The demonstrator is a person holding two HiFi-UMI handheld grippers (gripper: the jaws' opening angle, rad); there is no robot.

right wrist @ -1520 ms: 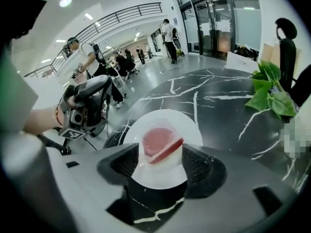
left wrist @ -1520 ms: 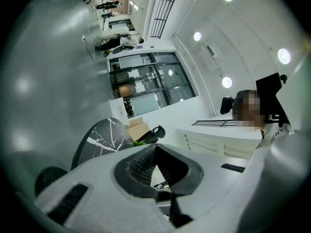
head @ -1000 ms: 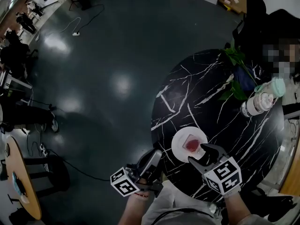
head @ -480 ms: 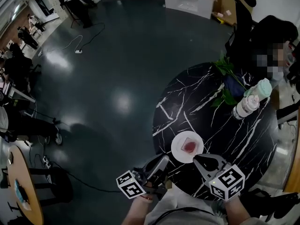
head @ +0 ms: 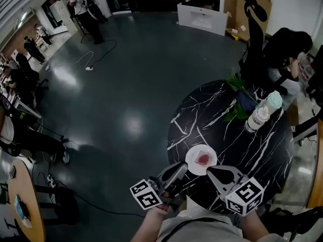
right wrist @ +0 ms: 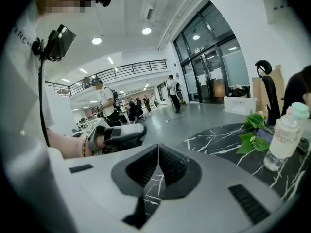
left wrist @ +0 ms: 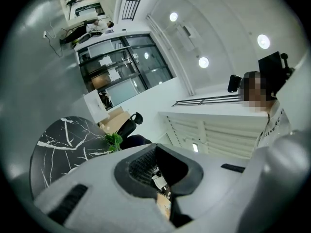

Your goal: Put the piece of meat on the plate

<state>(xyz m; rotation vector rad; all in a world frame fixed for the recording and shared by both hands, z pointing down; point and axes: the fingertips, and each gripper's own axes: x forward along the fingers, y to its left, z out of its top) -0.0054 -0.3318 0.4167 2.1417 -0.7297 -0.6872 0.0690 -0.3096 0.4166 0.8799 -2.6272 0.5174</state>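
Observation:
A reddish piece of meat (head: 204,159) lies on a small white plate (head: 194,164) near the front edge of the black marble table (head: 227,130). My right gripper (head: 217,172) hangs just in front of the plate, off the meat. Its jaws have just been closing and are now shut with nothing between them; its own view shows the pads (right wrist: 167,165) pressed together over the table (right wrist: 218,140). My left gripper (head: 175,174) is at the plate's left, off the table's rim, shut and empty. In its own view, tilted upward, the left gripper (left wrist: 154,149) shows neither plate nor meat.
A clear bottle with a pale green cap (head: 261,113) and a leafy plant (head: 237,92) stand at the table's far side. A person in black (head: 287,44) sits beyond them beside an office chair (head: 255,24). Dark glossy floor (head: 126,100) spreads left of the table.
Both grippers have drawn back from the plate and risen. The right jaws, wide open beside the meat a second ago, are now shut and empty. The meat stays on the plate.

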